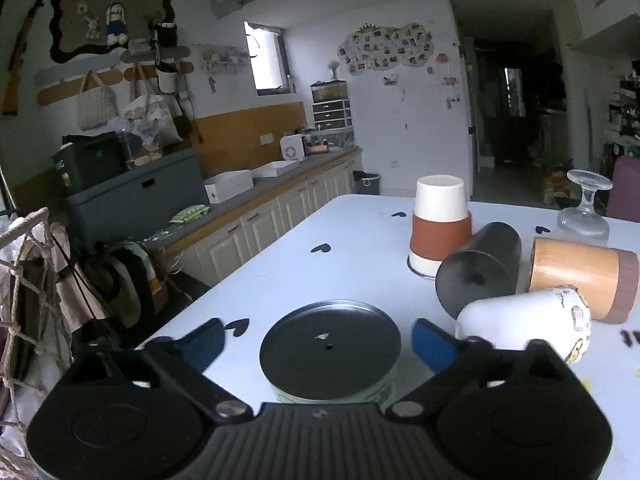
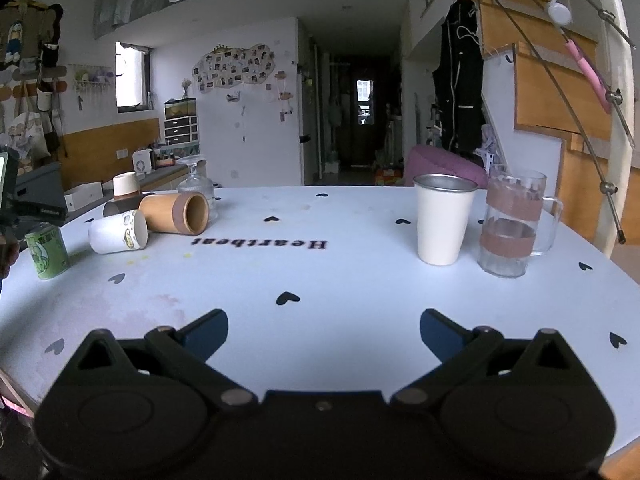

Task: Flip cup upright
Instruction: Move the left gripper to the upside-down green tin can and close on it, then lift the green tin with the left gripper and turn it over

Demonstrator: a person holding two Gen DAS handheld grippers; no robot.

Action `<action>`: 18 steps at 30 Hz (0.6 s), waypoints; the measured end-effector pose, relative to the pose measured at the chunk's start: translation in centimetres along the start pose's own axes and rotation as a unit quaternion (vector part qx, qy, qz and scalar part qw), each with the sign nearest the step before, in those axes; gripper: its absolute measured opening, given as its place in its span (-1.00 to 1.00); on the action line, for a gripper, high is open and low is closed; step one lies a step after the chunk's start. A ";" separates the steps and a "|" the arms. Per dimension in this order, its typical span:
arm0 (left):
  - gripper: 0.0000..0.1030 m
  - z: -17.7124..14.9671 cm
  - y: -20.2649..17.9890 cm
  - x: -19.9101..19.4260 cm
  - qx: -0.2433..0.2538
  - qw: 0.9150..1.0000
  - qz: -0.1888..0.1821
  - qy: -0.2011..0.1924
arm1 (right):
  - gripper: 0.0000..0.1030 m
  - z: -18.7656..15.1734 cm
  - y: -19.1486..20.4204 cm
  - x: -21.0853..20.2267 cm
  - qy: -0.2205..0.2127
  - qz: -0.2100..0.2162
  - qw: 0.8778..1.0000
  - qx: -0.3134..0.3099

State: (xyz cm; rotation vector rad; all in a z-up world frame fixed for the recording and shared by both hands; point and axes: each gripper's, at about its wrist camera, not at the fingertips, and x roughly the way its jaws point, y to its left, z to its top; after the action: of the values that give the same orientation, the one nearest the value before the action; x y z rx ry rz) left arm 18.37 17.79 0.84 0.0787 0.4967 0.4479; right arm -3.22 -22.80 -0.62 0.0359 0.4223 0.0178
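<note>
A green cup (image 1: 330, 354) stands upside down on the white table (image 1: 304, 272), its dark metal base facing up. My left gripper (image 1: 320, 344) is open, its blue fingers on either side of the cup and apart from it. The same green cup shows at the far left in the right wrist view (image 2: 47, 252). My right gripper (image 2: 324, 332) is open and empty over the near part of the table (image 2: 320, 280).
Beside the green cup lie a white cartoon cup (image 1: 528, 320), a black tumbler (image 1: 478, 268) and a bamboo cup (image 1: 584, 276). A white and brown cup (image 1: 440, 226) and a glass goblet (image 1: 586, 210) stand inverted. Upright at the right: a white metal cup (image 2: 442, 220) and a glass mug (image 2: 512, 224).
</note>
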 end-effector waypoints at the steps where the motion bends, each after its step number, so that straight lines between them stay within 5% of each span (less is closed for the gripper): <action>1: 0.67 0.0 -0.1 0.1 0.000 1.000 -0.002 0.004 | 1.00 0.0 0.0 0.0 0.000 0.000 1.000 0.001; 3: 0.47 -0.2 -0.2 0.4 -0.001 1.000 -0.012 0.013 | 1.00 -0.1 -0.1 0.1 0.001 0.001 1.000 0.004; 9: 0.46 -0.7 -0.9 -1.4 0.021 0.999 -0.039 0.015 | 1.00 -0.3 -0.7 0.2 0.002 0.006 1.000 0.013; 18: 0.46 -1.5 -7.3 -8.1 0.073 0.983 -0.167 -0.014 | 1.00 -0.6 -1.9 0.3 0.004 0.017 0.999 0.036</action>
State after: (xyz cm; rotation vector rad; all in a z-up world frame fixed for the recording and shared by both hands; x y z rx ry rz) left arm 14.18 7.63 1.85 0.1393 0.5041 0.0820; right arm -3.22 -24.68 -1.37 0.1145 0.4308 0.0360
